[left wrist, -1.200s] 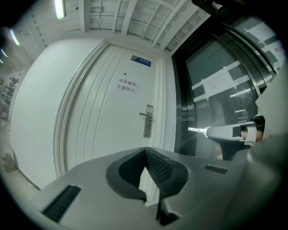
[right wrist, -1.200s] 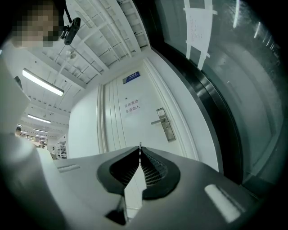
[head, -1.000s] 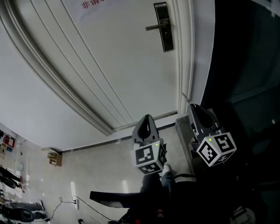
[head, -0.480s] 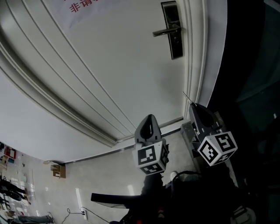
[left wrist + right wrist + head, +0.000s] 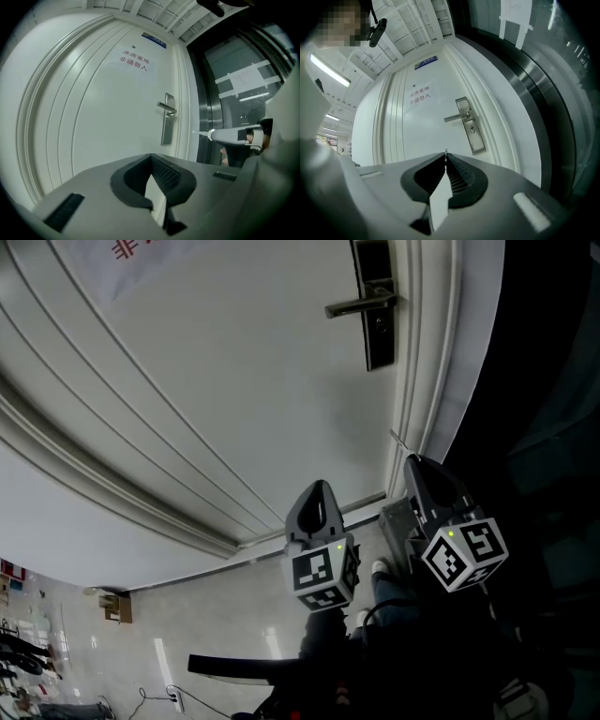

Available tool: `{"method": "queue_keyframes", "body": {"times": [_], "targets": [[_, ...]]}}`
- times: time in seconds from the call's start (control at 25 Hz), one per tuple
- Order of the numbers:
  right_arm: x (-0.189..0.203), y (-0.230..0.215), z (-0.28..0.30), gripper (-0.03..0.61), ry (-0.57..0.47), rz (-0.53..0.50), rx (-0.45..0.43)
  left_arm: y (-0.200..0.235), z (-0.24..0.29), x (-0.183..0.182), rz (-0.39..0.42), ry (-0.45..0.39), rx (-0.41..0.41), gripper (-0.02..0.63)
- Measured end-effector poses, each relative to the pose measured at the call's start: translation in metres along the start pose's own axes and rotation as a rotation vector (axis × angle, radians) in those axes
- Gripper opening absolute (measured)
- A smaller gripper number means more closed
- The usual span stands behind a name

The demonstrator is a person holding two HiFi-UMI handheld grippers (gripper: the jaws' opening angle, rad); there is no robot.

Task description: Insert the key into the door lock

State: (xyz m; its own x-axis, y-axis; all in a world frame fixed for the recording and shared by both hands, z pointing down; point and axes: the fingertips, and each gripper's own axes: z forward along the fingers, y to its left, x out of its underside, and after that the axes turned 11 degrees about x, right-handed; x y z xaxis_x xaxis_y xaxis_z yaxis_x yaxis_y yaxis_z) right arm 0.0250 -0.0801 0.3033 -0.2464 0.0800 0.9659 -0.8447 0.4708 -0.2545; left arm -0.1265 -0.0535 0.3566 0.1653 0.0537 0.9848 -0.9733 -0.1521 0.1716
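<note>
Right hand-held gripper point(image 5: 446, 159) grips the key point(image 5: 399, 443) by its head; it is probably light, stiff and slippery. Door lock point(image 5: 471, 128) at one o'clock. Left hand-held gripper point(image 5: 151, 157) closed, empty.

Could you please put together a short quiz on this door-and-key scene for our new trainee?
1. True or false: the key is already seated in the keyhole.
2. Which side's gripper holds the key? A) the left B) the right C) neither
3. Fill in: on the lock plate, the keyhole sits ___ the lever handle.
Key: 1 false, a clear gap separates them. 2 B, the right gripper is closed on it, with only its thin tip showing past the pads; the left gripper is shut and empty. 3 below.
</note>
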Motion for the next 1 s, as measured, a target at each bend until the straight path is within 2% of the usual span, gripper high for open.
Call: {"method": "queue_keyframes", "body": {"times": [0.4,0.8,1.0], "targets": [[-0.016,-0.047,0.118,0.012,-0.020,-0.048,-0.008,0.029,0.117,-0.024,0.019,-0.023,-0.011,0.002],[-0.049,-0.084,0.183,0.012,-0.086,-0.235,-0.026,0.023,0.198,-0.038,0.027,-0.030,0.004,0.001],[-0.062,-0.088,0.194,0.012,-0.131,-0.416,-0.041,0.021,0.215,-0.043,0.044,-0.025,0.014,0.001]]}}
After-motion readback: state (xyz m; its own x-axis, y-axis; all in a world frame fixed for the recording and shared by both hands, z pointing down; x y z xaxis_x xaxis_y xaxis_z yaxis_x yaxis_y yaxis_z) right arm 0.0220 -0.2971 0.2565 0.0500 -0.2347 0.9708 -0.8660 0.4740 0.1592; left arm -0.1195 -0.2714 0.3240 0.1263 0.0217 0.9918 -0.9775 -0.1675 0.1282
